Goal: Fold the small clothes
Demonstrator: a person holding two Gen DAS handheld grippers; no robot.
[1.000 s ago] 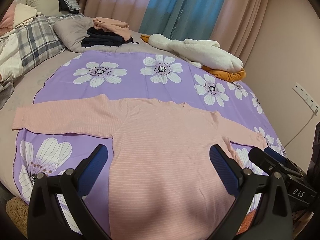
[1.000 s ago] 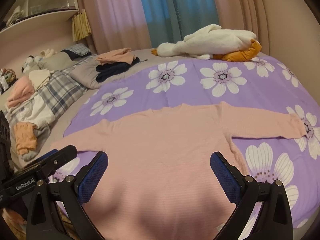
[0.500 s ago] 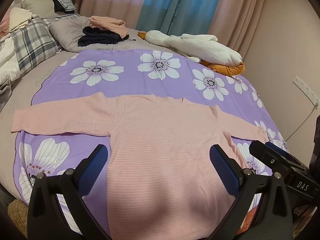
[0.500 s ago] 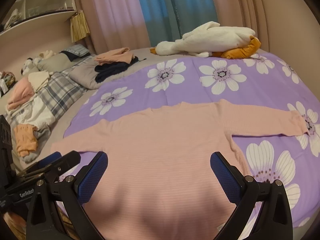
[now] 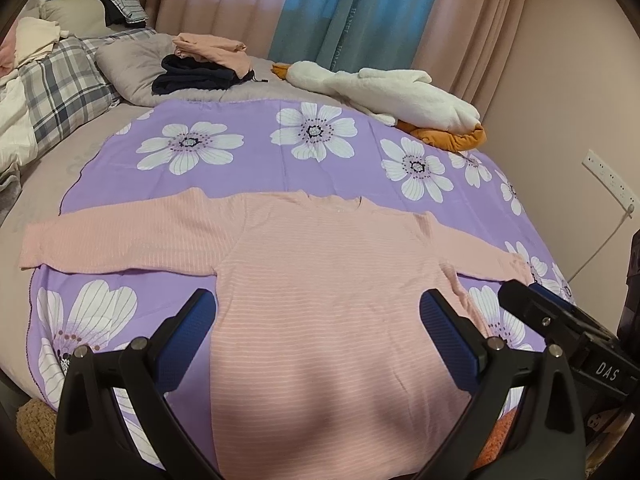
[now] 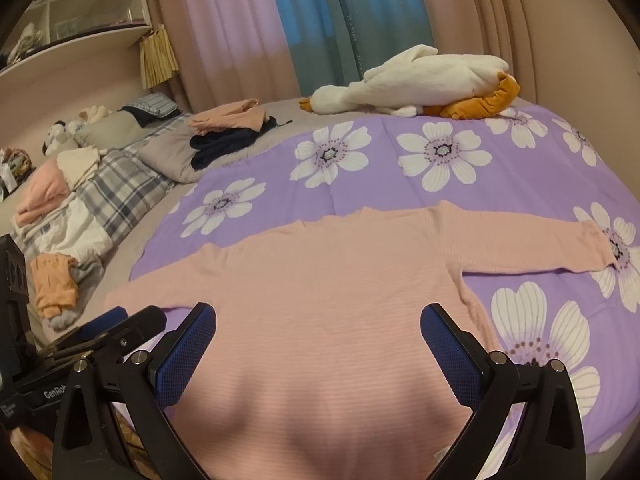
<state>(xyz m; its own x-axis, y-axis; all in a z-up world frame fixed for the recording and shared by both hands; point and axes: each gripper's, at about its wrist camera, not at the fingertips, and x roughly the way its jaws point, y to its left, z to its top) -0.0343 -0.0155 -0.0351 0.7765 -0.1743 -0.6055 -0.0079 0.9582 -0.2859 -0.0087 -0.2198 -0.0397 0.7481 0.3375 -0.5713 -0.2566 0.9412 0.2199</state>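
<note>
A pink striped long-sleeved top (image 5: 328, 280) lies flat on the purple flowered sheet (image 5: 256, 156), both sleeves spread out sideways. It also shows in the right wrist view (image 6: 328, 304). My left gripper (image 5: 320, 332) is open and empty, hovering above the top's lower body. My right gripper (image 6: 318, 340) is open and empty over the same lower part. The right gripper also shows at the right edge of the left wrist view (image 5: 560, 320), and the left gripper shows at the left edge of the right wrist view (image 6: 104, 332).
A white plush goose (image 5: 384, 92) lies at the far side of the bed. Folded pink and dark clothes (image 5: 204, 64) rest on a grey pillow. A plaid quilt with more clothes (image 6: 80, 200) lies to the left. A wall socket (image 5: 608, 178) is at the right.
Both grippers have drawn back and risen slightly, so the top sits a little lower and farther in view. The top has not moved.
</note>
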